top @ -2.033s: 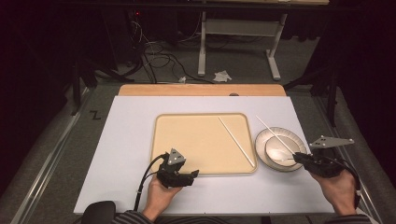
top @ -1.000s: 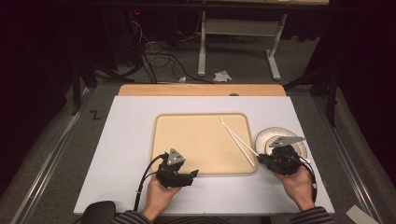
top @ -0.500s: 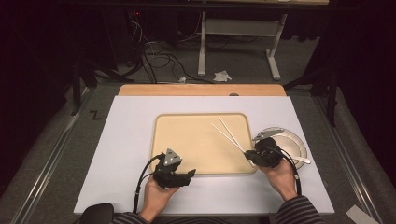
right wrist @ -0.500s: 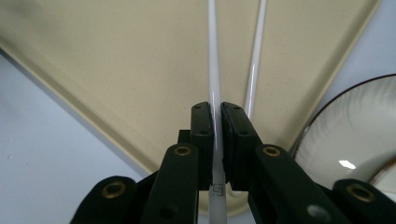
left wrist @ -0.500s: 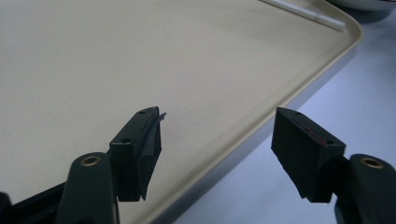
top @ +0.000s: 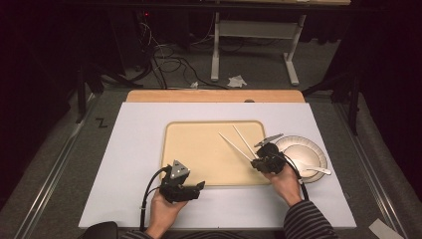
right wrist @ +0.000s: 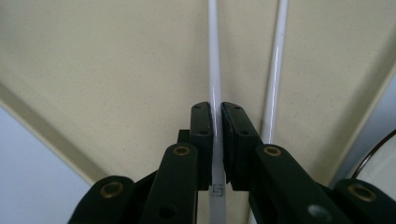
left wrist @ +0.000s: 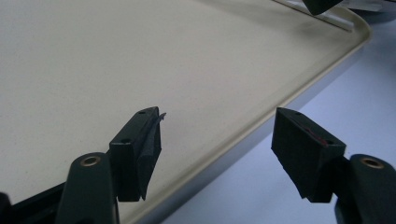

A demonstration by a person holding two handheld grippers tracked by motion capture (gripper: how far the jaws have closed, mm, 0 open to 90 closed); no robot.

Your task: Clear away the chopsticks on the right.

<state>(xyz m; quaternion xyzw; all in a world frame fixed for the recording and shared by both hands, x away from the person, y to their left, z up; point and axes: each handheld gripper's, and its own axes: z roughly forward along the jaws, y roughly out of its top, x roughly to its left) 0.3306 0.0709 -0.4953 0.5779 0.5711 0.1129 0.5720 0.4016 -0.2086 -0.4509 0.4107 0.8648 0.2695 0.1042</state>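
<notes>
A beige tray (top: 199,149) lies in the middle of the white mat. My right gripper (top: 257,162) is over the tray's right front part, shut on the near end of a white chopstick (top: 234,145). In the right gripper view the right gripper (right wrist: 217,109) pinches that chopstick (right wrist: 214,65), and a second chopstick (right wrist: 276,70) lies on the tray just to its right. The second chopstick (top: 244,140) runs almost parallel to the held one. My left gripper (top: 185,188) rests at the tray's front edge. The left gripper (left wrist: 219,121) is open and straddles the tray's rim (left wrist: 261,126), holding nothing.
A white plate (top: 311,149) with a white spoon (top: 317,171) on it sits right of the tray, close behind my right hand. The mat (top: 134,149) lies on a wooden table. Beyond the far edge are desk legs (top: 215,45) and cables on the floor.
My right gripper moved left from the plate to the tray, bringing a chopstick beside the one lying there. The left gripper stayed put.
</notes>
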